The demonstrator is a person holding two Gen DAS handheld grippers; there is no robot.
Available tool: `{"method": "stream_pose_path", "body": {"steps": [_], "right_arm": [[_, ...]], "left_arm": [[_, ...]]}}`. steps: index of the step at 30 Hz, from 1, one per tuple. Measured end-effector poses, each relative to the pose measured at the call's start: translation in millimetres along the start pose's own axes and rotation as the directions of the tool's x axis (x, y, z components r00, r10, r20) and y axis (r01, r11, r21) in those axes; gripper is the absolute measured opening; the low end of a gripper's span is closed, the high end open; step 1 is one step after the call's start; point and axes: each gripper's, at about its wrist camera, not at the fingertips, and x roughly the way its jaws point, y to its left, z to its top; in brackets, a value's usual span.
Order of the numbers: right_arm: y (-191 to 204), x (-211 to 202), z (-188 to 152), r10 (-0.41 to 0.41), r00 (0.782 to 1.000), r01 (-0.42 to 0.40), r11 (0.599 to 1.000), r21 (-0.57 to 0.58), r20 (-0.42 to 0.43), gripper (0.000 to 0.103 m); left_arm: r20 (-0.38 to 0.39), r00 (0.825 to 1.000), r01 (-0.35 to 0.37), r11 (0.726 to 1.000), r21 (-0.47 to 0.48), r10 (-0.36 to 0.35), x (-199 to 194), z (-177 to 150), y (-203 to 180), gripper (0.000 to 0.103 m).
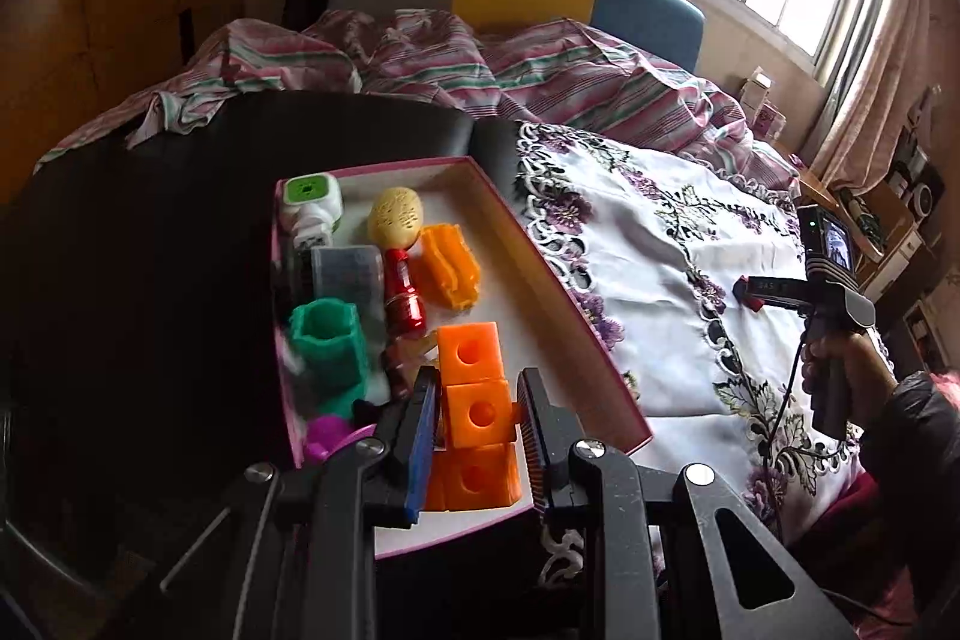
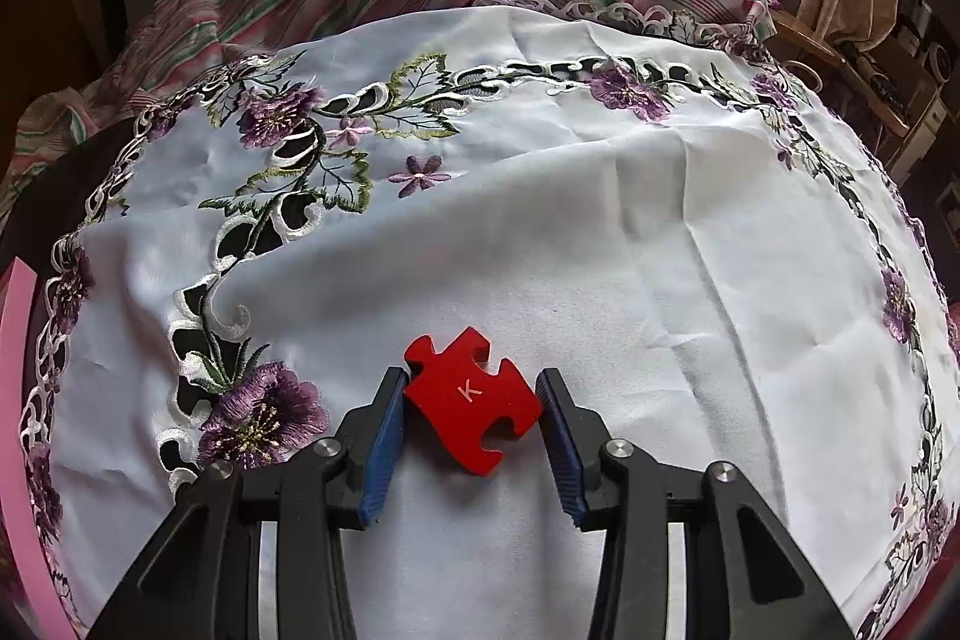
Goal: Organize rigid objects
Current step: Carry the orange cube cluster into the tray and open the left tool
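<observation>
In the left wrist view my left gripper is closed around the middle cube of an orange bar of three holed cubes, over the pink-rimmed box. In the box lie a green cup, a grey case, a yellow-and-red rattle, an orange ridged block and a green-and-white gadget. In the right wrist view my right gripper grips a red jigsaw piece marked K at both sides, over the white embroidered cloth. It also shows in the left wrist view.
A purple object lies at the box's near corner. A striped blanket is bunched behind the cloth. A dark surface lies left of the box. Shelves with clutter stand at the right. The box's pink edge shows far left.
</observation>
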Motion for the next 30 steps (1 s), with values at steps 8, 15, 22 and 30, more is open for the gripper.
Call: {"method": "stream_pose_path", "body": {"steps": [8, 15, 22, 30], "right_arm": [[3, -1, 0, -0.009, 1.000, 0.009, 1.000, -0.010, 0.002, 0.044], [4, -1, 0, -0.011, 1.000, 0.011, 1.000, -0.012, 0.001, 0.044], [4, -1, -1, -0.012, 1.000, 0.012, 1.000, -0.011, -0.002, 0.044], [4, -1, -1, -0.013, 1.000, 0.013, 1.000, -0.011, -0.006, 0.044]], "left_arm": [[0.007, 1.000, -0.015, 0.995, -0.099, 0.016, -18, -12, 44, 0.026], [-0.023, 1.000, 0.016, 0.991, -0.130, -0.019, -16, -25, 55, 0.026], [-0.043, 0.993, 0.108, 0.991, -0.073, -0.111, -4, -18, 26, 0.026], [-0.098, 0.978, 0.185, 0.982, -0.018, -0.186, 32, -2, -15, 0.026]]}}
